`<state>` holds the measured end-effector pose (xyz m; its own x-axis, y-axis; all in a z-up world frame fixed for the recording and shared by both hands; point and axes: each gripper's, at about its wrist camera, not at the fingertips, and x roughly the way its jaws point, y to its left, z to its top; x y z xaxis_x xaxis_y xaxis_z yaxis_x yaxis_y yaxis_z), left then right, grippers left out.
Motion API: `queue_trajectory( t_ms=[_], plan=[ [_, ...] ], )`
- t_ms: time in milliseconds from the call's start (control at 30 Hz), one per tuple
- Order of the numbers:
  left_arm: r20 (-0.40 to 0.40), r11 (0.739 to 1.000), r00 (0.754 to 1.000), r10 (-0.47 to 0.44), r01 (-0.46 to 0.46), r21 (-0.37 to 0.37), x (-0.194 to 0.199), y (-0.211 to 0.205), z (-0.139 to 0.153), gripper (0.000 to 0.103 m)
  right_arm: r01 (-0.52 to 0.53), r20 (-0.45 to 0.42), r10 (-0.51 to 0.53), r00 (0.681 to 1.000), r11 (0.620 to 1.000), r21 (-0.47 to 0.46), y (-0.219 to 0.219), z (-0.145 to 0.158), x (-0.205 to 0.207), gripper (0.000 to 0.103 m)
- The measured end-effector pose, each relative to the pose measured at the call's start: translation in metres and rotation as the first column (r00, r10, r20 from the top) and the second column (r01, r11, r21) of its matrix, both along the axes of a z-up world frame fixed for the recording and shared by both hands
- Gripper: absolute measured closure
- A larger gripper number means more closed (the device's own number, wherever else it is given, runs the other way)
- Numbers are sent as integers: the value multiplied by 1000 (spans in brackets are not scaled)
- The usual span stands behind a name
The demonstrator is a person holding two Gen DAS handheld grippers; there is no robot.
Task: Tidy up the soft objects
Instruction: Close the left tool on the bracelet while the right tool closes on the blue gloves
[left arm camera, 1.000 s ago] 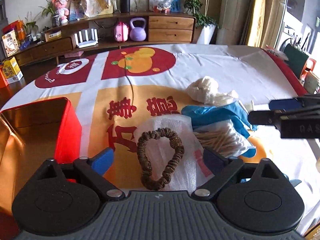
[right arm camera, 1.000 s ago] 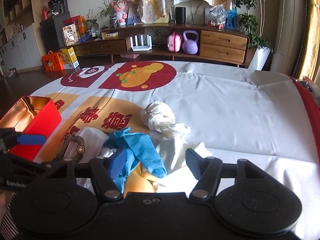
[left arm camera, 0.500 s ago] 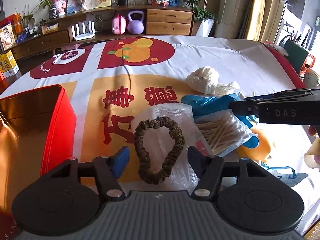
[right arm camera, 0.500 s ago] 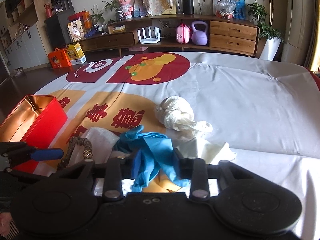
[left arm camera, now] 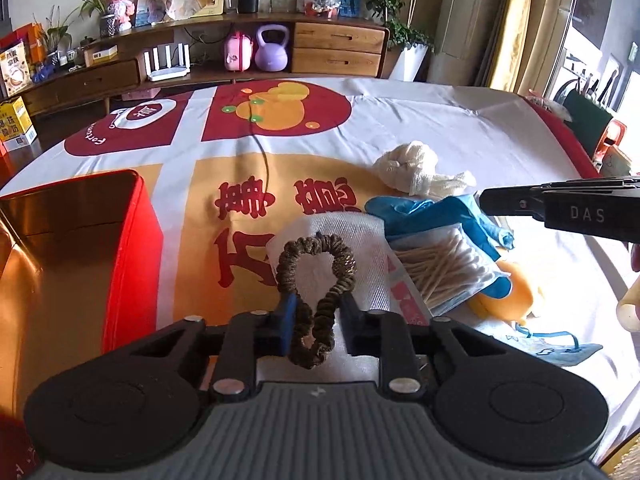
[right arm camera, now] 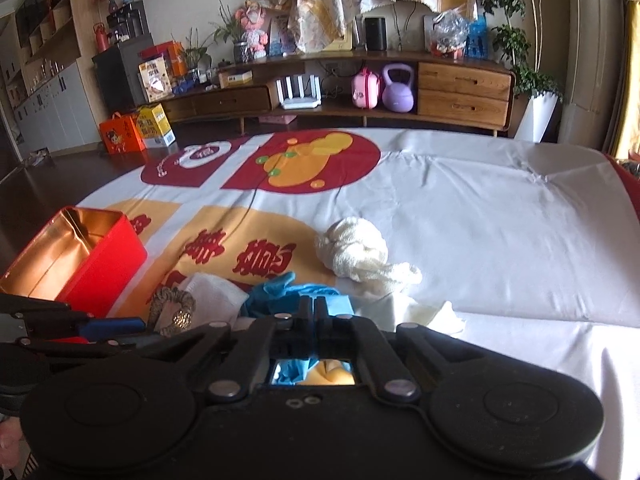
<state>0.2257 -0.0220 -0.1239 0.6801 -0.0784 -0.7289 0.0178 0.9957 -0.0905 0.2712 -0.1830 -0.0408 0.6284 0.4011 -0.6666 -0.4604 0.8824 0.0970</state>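
My left gripper is shut on the near end of a brown hair scrunchie, which lies on a white mesh cloth. The scrunchie also shows in the right wrist view. My right gripper is shut, its fingers pressed together over a blue glove; whether it pinches the glove is hidden. From the left wrist view it hovers above the blue glove. An open red tin box stands at the left, also in the right wrist view.
A knotted white cloth lies behind the glove. A pack of cotton swabs, a yellow soft item and a face mask lie at the right. The printed tablecloth stretches far back; a wooden sideboard stands beyond.
My left gripper's fingers closed from wide open onto the scrunchie. My right gripper's fingers closed fully over the blue glove and it moved a little forward.
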Motion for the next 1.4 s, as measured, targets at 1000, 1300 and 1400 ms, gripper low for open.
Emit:
queue_trajectory(
  t_ms=[1000, 1300, 1400],
  plan=[
    [-43, 996, 999, -14, 10, -87, 17, 10, -10, 24, -24, -16, 24, 1000, 1000, -9, -3, -2, -7, 103],
    [-61, 996, 998, 11, -16, -88, 28, 15, -18, 48, -28, -30, 28, 999, 1000, -9, -1, -8, -7, 103],
    [-52, 996, 999, 9, -13, -86, 25, 14, -17, 62, -28, -29, 27, 999, 1000, -10, -1, -8, -7, 103]
  ],
)
